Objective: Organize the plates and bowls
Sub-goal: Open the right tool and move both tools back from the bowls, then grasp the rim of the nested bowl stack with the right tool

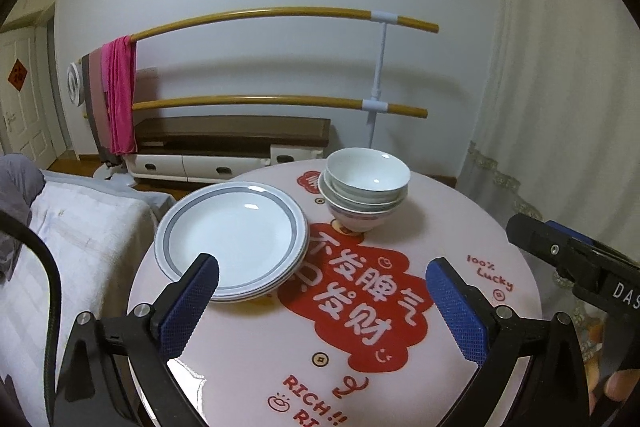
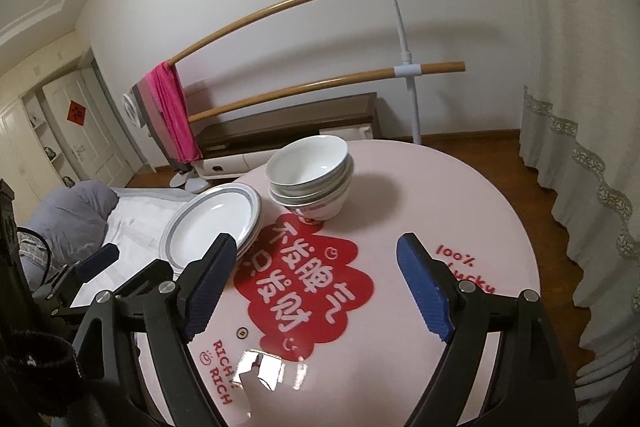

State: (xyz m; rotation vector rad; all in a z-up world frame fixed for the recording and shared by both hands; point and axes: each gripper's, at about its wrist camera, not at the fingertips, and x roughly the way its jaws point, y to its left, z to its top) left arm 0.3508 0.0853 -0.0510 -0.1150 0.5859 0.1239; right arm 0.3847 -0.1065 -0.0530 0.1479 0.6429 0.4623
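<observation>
Blue-padded fingers of the left hand-held gripper (image 1: 320,291) and the right hand-held gripper (image 2: 316,283) frame each view, both spread wide and holding nothing, hovering over the near half of the round pink surface (image 1: 460,227). On its far left part lies a stack of grey-rimmed plates (image 1: 232,235), overhanging the edge slightly; just right of it stands a stack of white bowls (image 1: 364,195), nested and a little tilted. By my reading, the sorting looks essentially finished, with no loose dishes in sight. Red lettering covers the surface. Beyond it stand a two-rail wooden rack (image 1: 280,15) with a pink cloth (image 1: 118,95), a low cabinet (image 1: 224,147), a bed on the left and curtains on the right.
</observation>
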